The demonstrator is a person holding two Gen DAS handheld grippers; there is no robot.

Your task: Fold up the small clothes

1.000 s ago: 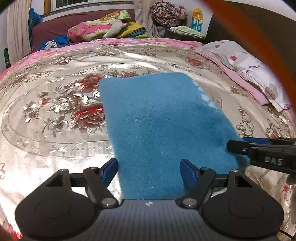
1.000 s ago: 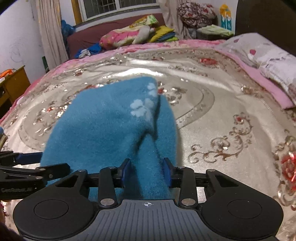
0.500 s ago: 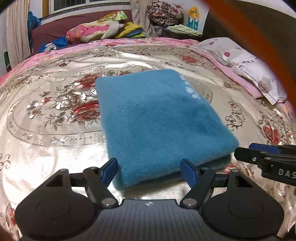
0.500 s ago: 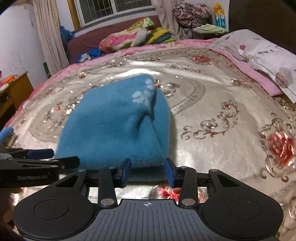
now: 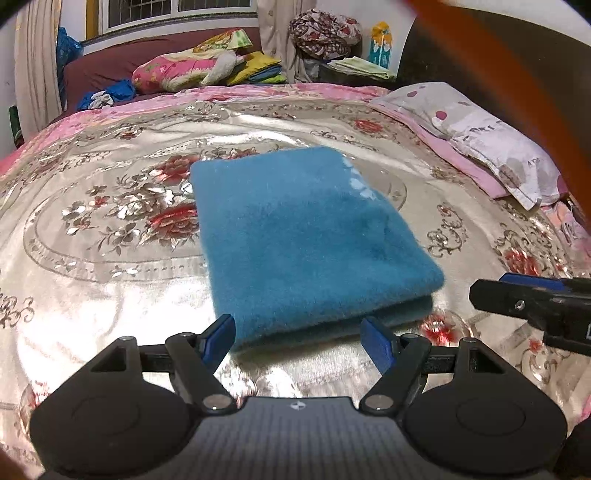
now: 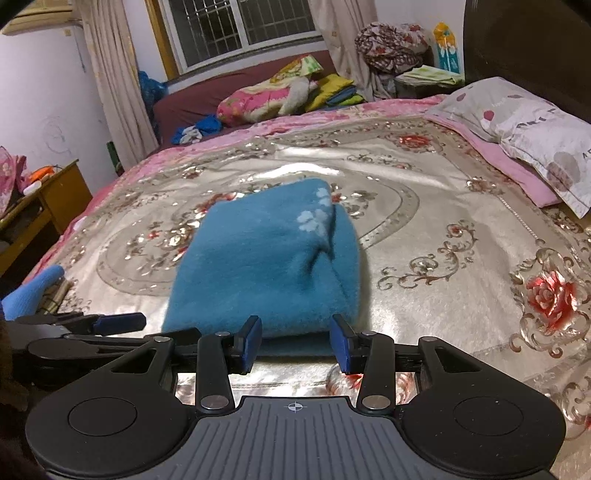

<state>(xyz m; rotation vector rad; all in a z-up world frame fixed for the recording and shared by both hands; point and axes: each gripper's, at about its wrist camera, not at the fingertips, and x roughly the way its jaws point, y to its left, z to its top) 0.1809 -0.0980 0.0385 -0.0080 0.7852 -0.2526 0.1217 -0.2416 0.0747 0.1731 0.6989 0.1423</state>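
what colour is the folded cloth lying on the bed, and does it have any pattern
The folded cloth is teal blue with small pale flower-like prints near its far corner, clearest in the right wrist view.

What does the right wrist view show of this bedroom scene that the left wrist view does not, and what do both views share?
Only the right wrist view shows the wooden side table at the left, the barred window in full, and the right tool open, clear of the cloth.

Only the left wrist view shows the left tool from behind, open and empty, and an orange blur across its upper right.

Both show the folded blue cloth lying on the floral bedspread, and the spotted pillow.
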